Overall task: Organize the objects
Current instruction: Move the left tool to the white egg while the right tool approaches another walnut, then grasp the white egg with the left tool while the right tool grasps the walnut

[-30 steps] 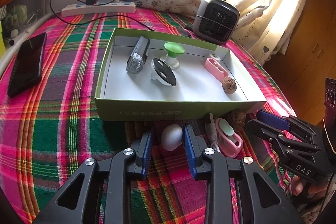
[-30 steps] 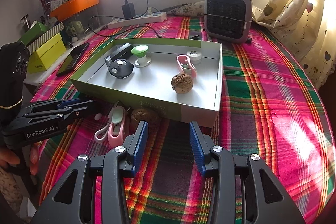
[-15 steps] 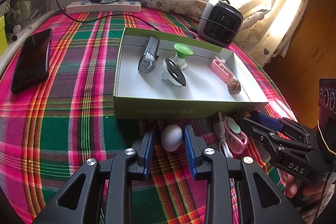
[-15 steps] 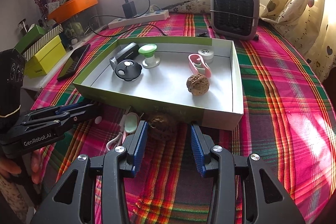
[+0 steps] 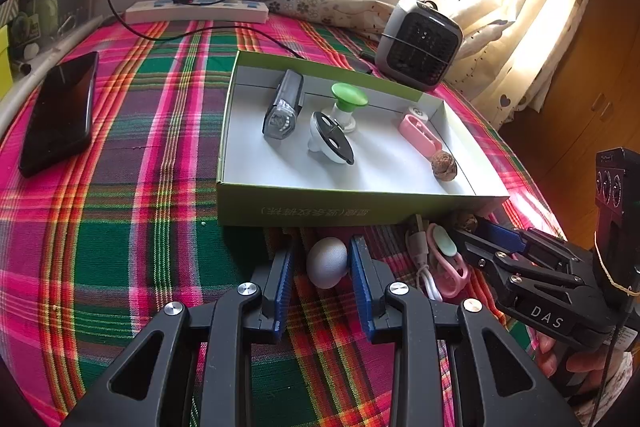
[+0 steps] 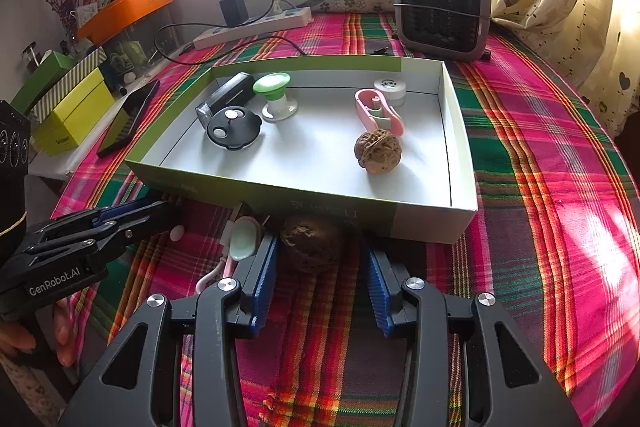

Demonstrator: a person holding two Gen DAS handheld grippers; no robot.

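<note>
A white egg-shaped object (image 5: 326, 263) lies on the plaid cloth between the fingers of my left gripper (image 5: 322, 247). It sits close to the right pad, with a gap at the left pad, so the gripper is open. My right gripper (image 6: 320, 241) is open around a brown walnut (image 6: 312, 247), with room on the walnut's right. Both objects lie just in front of the green-and-white box (image 5: 296, 211). Between the grippers lie a pink-and-mint clip (image 5: 442, 259) and a white cable. Each wrist view shows the other gripper: the right gripper (image 5: 470, 231) and the left gripper (image 6: 160, 207).
The box (image 6: 460, 147) holds a bike light (image 5: 282, 107), a green-topped knob (image 5: 348, 103), a black round lid (image 6: 234, 127), a pink dispenser (image 6: 378, 111), a white roll and another walnut (image 6: 378, 151). Around it are a phone (image 5: 60, 111), a power strip (image 5: 196, 13), a small heater (image 6: 442, 7) and yellow boxes (image 6: 72, 111).
My right gripper has moved forward and left, so the walnut now sits between its fingers instead of off its left tip. The left gripper still has the egg-shaped object between its fingers.
</note>
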